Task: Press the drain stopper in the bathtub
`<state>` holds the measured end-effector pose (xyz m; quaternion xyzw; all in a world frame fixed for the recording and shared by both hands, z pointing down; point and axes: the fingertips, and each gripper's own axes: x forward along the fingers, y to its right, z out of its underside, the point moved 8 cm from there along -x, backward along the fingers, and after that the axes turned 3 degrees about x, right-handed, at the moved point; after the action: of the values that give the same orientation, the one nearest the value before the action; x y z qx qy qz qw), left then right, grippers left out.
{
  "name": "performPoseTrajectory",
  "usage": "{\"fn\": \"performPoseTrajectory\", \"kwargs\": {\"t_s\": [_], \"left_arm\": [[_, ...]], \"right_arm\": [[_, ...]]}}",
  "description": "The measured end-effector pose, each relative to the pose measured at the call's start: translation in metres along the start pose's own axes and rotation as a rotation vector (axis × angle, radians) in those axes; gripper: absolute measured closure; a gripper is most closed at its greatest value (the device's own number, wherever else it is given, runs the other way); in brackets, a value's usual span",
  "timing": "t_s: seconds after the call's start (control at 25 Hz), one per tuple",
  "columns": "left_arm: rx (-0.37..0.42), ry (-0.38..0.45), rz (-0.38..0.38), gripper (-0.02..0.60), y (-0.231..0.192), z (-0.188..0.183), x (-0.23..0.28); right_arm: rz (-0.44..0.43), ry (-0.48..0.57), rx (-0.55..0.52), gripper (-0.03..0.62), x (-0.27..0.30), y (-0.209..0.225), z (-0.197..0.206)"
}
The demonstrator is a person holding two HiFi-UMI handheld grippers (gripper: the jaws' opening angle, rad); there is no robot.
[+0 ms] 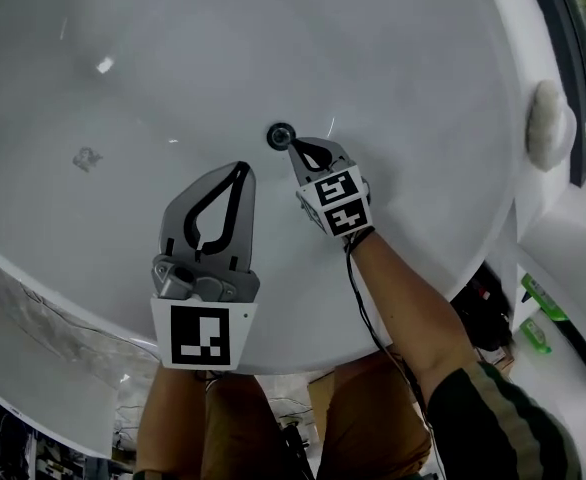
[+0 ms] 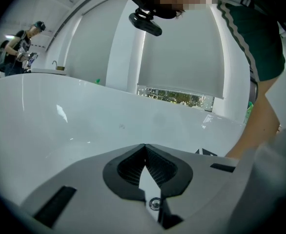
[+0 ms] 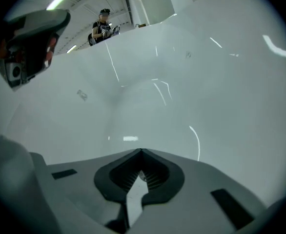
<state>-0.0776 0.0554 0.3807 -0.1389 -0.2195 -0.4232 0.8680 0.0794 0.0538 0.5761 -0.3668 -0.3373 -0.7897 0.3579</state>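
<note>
In the head view a small round dark drain stopper [image 1: 280, 135] sits in the floor of the white bathtub [image 1: 173, 78]. My right gripper [image 1: 293, 146] is shut, its joined tips resting at the stopper's lower right edge. In the right gripper view [image 3: 141, 151] the jaws meet at the tip and a sliver of the stopper [image 3: 142, 176] shows through the gap behind them. My left gripper [image 1: 241, 168] hangs shut and empty over the tub floor, lower left of the stopper. The left gripper view [image 2: 144, 145] shows its tips closed, facing the tub wall.
The tub rim [image 1: 513, 168] curves down the right side, with a white round knob [image 1: 550, 120] on it. Green items [image 1: 535, 318] lie on the floor beyond the rim. A small grey mark [image 1: 86, 158] is on the tub floor at left. A person [image 2: 16, 52] stands far off.
</note>
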Motion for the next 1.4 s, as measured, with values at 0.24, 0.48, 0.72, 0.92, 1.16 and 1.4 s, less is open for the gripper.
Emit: {"fn": "performPoseTrajectory", "kwargs": {"t_s": [0.24, 0.48, 0.72, 0.92, 1.16, 1.4], "left_arm": [[-0.043, -0.003, -0.012, 0.572, -0.005, 0.013, 0.007], [-0.070, -0.025, -0.005, 0.572, -0.009, 0.026, 0.009], [-0.095, -0.024, -0.036, 0.572, -0.015, 0.028, 0.010], [-0.119, -0.016, -0.041, 0.572, -0.020, 0.029, 0.012], [-0.147, -0.035, -0.066, 0.572, -0.023, 0.035, 0.012], [-0.145, -0.042, -0.056, 0.572, -0.024, 0.038, 0.015]], "right_arm": [[0.017, -0.105, -0.038, 0.579, 0.035, 0.008, 0.025], [0.010, -0.186, -0.102, 0.579, 0.070, 0.011, 0.032], [0.013, -0.270, -0.155, 0.579, 0.096, 0.012, 0.041], [0.007, -0.309, -0.110, 0.579, 0.106, 0.014, 0.049], [0.041, -0.378, -0.105, 0.579, 0.115, 0.015, 0.059], [0.078, -0.434, -0.148, 0.579, 0.122, 0.012, 0.057]]}}
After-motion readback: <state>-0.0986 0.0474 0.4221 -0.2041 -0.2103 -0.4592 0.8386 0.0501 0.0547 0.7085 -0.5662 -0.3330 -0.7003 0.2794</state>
